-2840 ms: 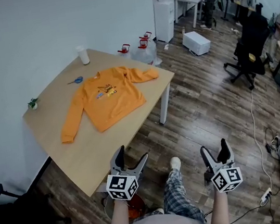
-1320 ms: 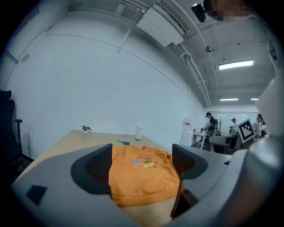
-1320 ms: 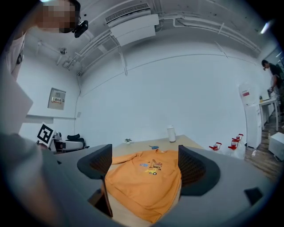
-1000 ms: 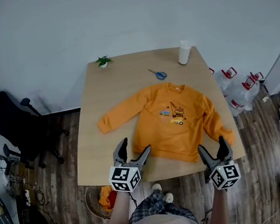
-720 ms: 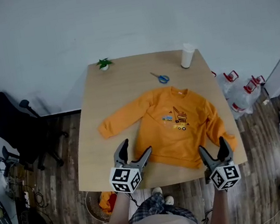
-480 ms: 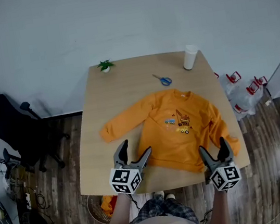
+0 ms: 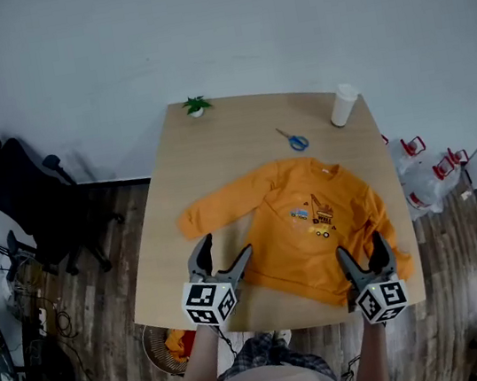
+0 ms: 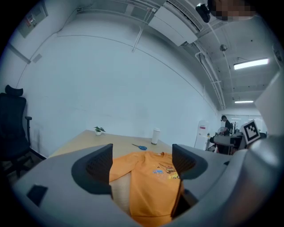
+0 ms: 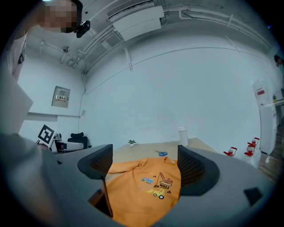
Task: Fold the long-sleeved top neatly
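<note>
Top (image 7: 306, 219) is lying print-up on the desk (image 7: 215, 153); I'm holding left tongs (image 7: 223, 248) and right tongs (image 7: 362, 248) open, empty. Only the head view is showing the basket (image 7: 161, 350).

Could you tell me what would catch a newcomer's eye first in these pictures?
The bright orange long-sleeved top lies spread print-up across the wooden table, one sleeve stretched toward its left side. Nearer the person, the left gripper and right gripper hover with jaws apart, holding nothing.
</note>
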The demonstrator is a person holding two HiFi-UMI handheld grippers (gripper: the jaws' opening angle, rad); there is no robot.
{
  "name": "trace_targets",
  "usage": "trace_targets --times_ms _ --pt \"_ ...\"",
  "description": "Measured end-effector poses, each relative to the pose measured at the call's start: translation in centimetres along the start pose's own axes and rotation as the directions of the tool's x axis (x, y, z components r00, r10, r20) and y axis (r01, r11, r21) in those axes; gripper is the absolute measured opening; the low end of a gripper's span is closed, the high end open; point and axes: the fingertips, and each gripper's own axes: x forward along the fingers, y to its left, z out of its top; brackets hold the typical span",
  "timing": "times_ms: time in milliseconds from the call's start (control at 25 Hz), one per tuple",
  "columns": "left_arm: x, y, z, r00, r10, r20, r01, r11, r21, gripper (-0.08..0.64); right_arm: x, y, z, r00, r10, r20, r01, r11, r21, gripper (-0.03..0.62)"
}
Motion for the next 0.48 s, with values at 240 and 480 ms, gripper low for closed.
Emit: trace_targets --times_ms 240,480 --pt "-0.5 2.0 -0.2 0.997 0.079 -0.001 -0.079 0.997 -0.007 0.407 3.4 1.3 0.0 0.996 0.085 -0.029 -0.085 0.996 -0.016 0.44" --pt "-1.5 5.3 -0.9 0.983 0.18 -0.022 -0.18 0.983 -0.039 0.407 8.1 4.0 0.3 0.98 0.188 -0.058 -0.19 0.982 -0.027 0.439"
